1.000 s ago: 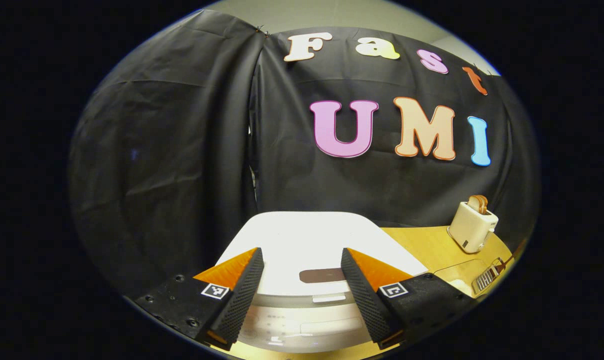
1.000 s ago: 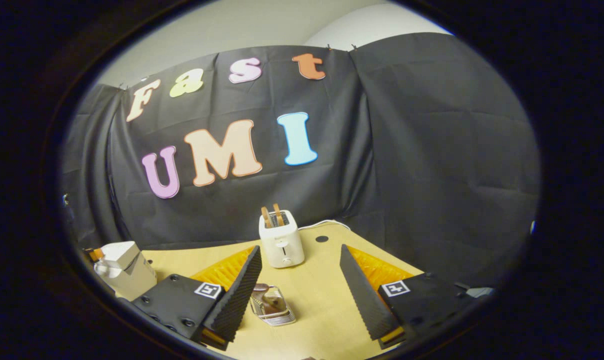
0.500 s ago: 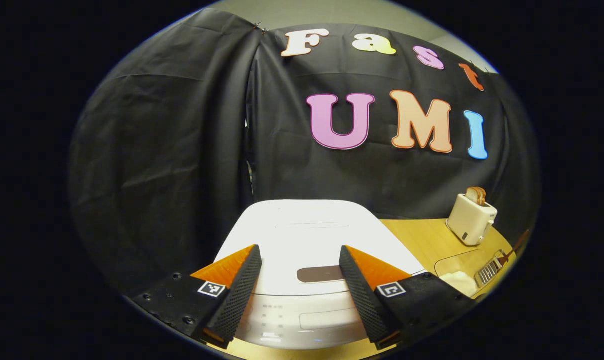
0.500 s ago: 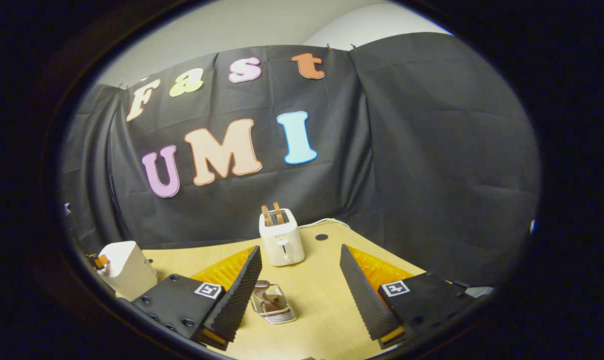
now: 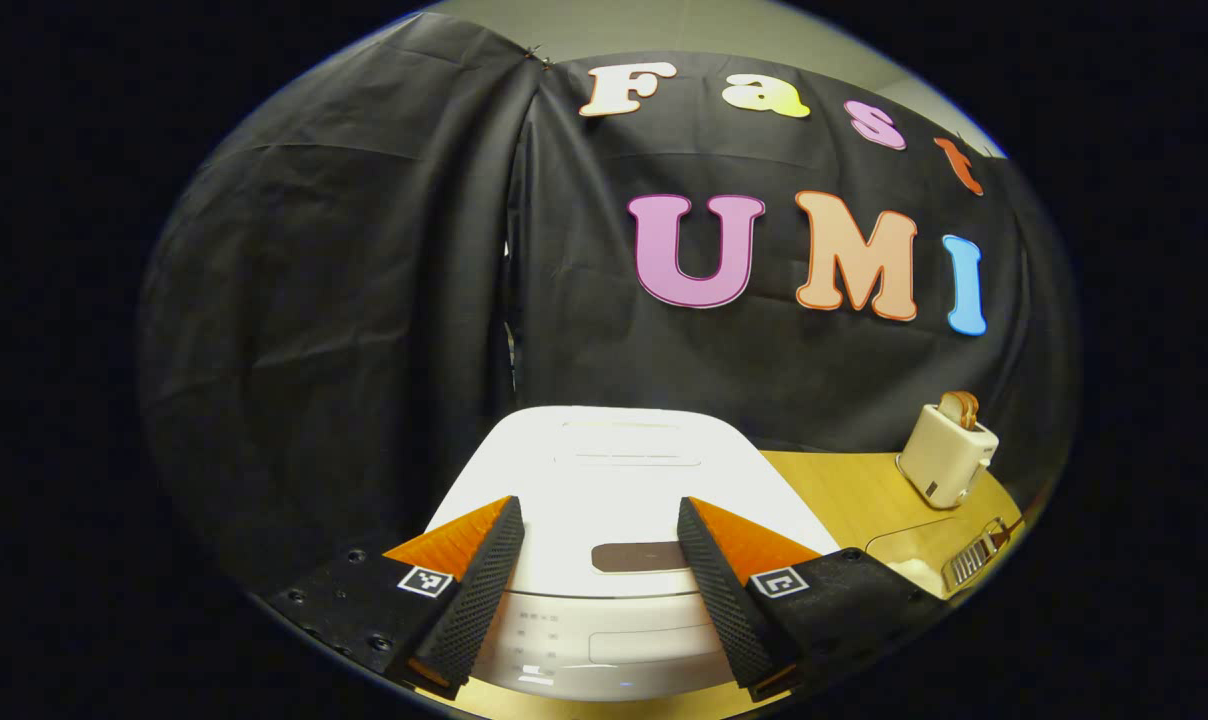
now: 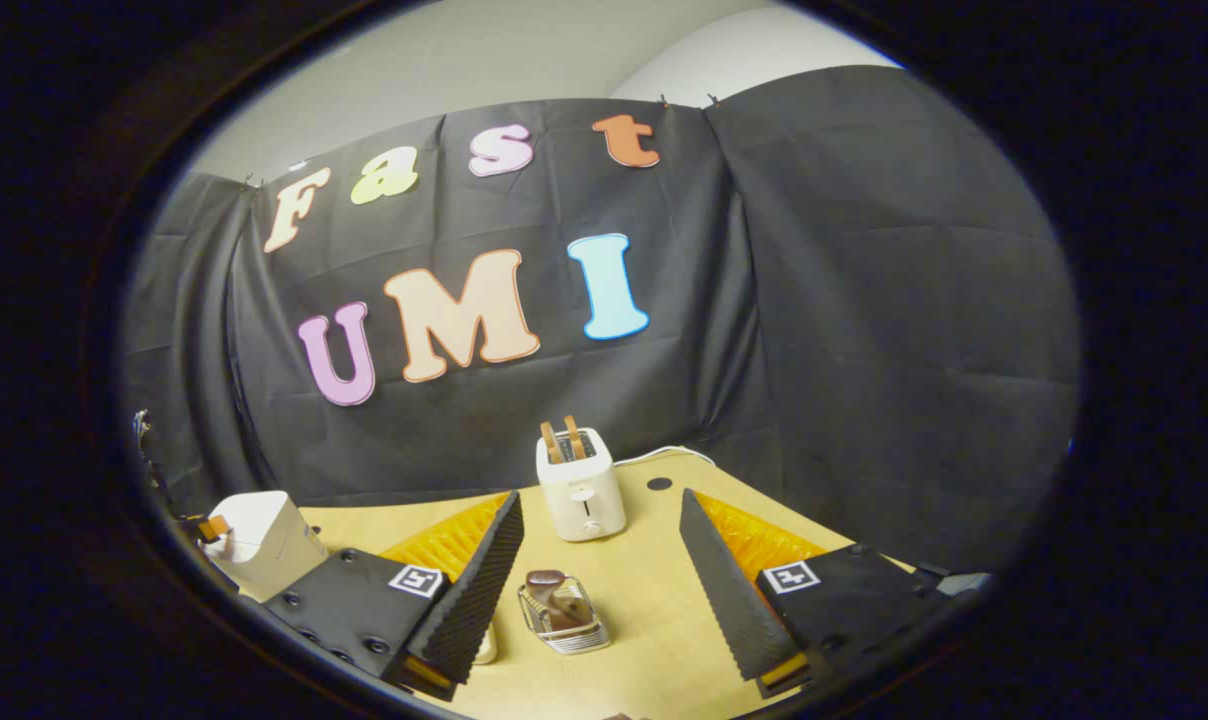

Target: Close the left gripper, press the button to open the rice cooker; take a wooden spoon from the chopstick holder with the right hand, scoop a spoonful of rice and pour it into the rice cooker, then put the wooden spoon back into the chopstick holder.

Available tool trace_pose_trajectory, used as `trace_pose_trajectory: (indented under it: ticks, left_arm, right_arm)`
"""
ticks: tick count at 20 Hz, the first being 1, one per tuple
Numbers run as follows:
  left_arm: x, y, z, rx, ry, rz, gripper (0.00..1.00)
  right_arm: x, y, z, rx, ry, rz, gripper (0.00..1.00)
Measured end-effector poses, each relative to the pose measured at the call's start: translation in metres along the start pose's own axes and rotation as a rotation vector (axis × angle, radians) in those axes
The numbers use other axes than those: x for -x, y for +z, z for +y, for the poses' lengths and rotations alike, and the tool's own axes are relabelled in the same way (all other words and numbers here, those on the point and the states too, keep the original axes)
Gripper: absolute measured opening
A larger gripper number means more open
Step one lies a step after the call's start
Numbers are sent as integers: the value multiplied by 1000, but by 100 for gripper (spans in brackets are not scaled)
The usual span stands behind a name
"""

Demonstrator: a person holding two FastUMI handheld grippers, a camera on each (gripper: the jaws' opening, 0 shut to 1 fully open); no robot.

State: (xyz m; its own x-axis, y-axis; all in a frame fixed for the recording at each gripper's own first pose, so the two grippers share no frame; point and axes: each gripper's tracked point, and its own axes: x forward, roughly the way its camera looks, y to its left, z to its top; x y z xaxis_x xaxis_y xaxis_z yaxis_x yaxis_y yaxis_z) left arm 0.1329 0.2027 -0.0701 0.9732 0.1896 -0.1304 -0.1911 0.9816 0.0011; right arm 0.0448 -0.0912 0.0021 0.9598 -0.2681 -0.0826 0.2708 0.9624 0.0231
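The white rice cooker (image 5: pixel 624 480) stands with its lid down. Its dark oval button (image 5: pixel 644 556) lies between the fingers of my left gripper (image 5: pixel 596 590), which hovers open just above the cooker's front edge. In the right gripper view the cooker (image 6: pixel 264 538) sits at the far left. A ribbed metal chopstick holder (image 6: pixel 569 625) stands on the table with the brown wooden spoon (image 6: pixel 545 582) sticking out of it. My right gripper (image 6: pixel 599 590) hangs open above and short of the holder, with nothing between its fingers.
A white toaster (image 6: pixel 581 492) with two slices of toast stands at the back of the wooden table (image 6: pixel 644 600); it is also seen at the right as the toaster (image 5: pixel 946 455). A clear container (image 5: pixel 919 545) lies beside the metal holder (image 5: pixel 974 558).
Both grippers stay open. The left gripper has drawn back a little, so more of the cooker's front panel shows. The right gripper has shifted slightly, bringing the holder closer between its fingers.
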Motion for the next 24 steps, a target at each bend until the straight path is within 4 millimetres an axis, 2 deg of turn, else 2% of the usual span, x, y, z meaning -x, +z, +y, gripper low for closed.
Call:
trace_pose_trajectory:
  ticks: [3,7,11,15,18,24]
  left_arm:
    - [10,2,-2,34,20,21,92]
    - [33,31,-16,-21,30,-26,88]
    - [57,60,-48,-21,-1,-69,89]
    - [79,73,-84,-40,-26,-99,91]
    - [94,69,-115,-97,-70,-116,92]
    - [117,40,-172,-138,-219,-75,94]
  right_arm:
    - [-4,5,12,13,26,-12,99]
    - [-7,13,25,18,59,-29,99]
    - [-3,26,32,30,86,-56,99]
    - [11,32,35,13,105,-77,99]
    - [24,27,35,6,106,-80,99]
    - [41,19,32,10,92,-80,99]
